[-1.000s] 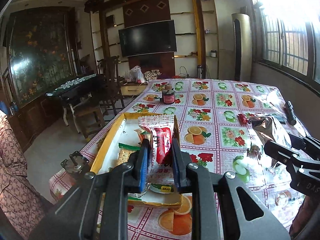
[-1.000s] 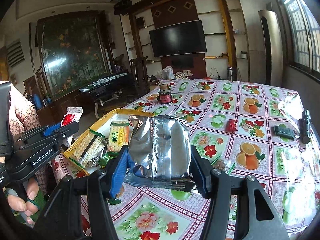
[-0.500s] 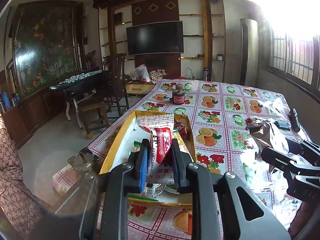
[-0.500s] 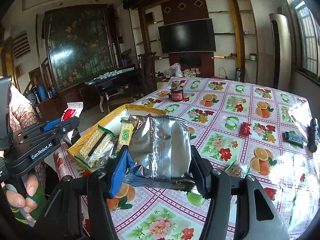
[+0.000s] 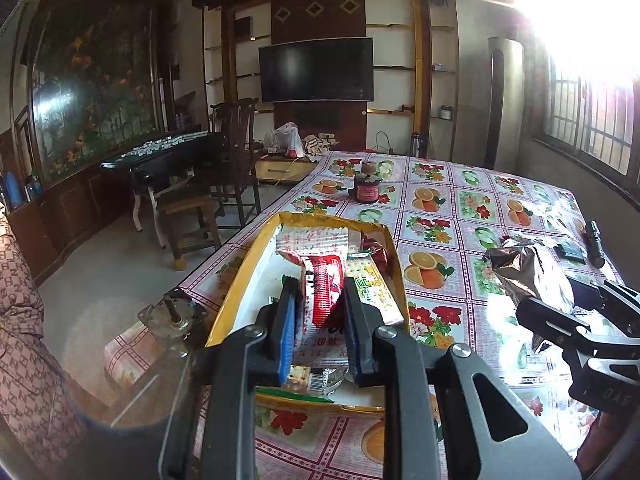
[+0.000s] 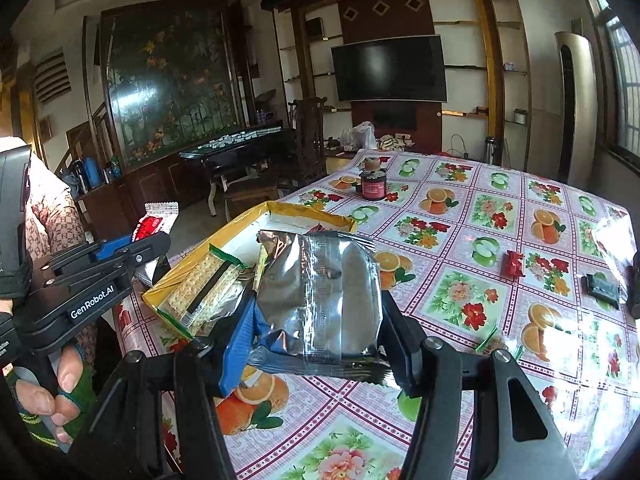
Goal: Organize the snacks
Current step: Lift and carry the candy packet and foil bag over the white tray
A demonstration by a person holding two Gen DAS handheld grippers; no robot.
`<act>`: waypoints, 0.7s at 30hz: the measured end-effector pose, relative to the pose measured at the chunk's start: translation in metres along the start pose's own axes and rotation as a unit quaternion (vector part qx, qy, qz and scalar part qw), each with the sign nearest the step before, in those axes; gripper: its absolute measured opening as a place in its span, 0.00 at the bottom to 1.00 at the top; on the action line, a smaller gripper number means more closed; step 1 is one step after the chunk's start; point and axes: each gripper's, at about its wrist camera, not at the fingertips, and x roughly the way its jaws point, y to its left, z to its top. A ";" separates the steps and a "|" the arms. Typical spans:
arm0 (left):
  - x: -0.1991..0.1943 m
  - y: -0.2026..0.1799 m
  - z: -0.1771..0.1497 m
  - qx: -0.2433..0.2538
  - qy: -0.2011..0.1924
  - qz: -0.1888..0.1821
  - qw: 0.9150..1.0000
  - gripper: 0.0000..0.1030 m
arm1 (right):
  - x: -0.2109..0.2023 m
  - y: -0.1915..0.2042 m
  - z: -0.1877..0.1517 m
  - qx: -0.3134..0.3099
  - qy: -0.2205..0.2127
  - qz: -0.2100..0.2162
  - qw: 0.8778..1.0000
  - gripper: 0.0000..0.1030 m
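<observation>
My left gripper (image 5: 320, 312) is shut on a red and white snack packet (image 5: 320, 280), held above the near end of the yellow-rimmed box (image 5: 394, 264). The packet also shows in the right wrist view (image 6: 154, 222), left of the box (image 6: 312, 216). My right gripper (image 6: 316, 320) is shut on a silver foil bag (image 6: 320, 292), held above the table just right of the box. In the left wrist view the foil bag (image 5: 532, 276) is at the right. Cracker packs (image 6: 204, 292) lie in the box.
The table has a fruit-and-flower cloth (image 6: 460, 296). On it stand a dark red jar (image 6: 373, 186), a small red candy (image 6: 513, 263), a dark packet (image 6: 604, 286) and a black flashlight (image 5: 596, 240). A metal part (image 5: 172, 316) sits at the table's left corner. Chairs stand beyond.
Both grippers have drawn back toward me and risen a little, each still holding its packet. The box now sits farther ahead of the left gripper.
</observation>
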 end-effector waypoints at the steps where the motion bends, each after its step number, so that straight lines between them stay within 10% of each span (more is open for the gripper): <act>1: 0.001 0.001 0.000 -0.001 0.001 0.000 1.000 0.22 | 0.001 0.001 0.000 0.000 0.001 0.001 1.000 0.57; 21: 0.034 0.017 -0.005 -0.013 0.071 -0.003 0.997 0.23 | 0.047 0.014 0.009 -0.005 0.034 0.040 0.999 0.57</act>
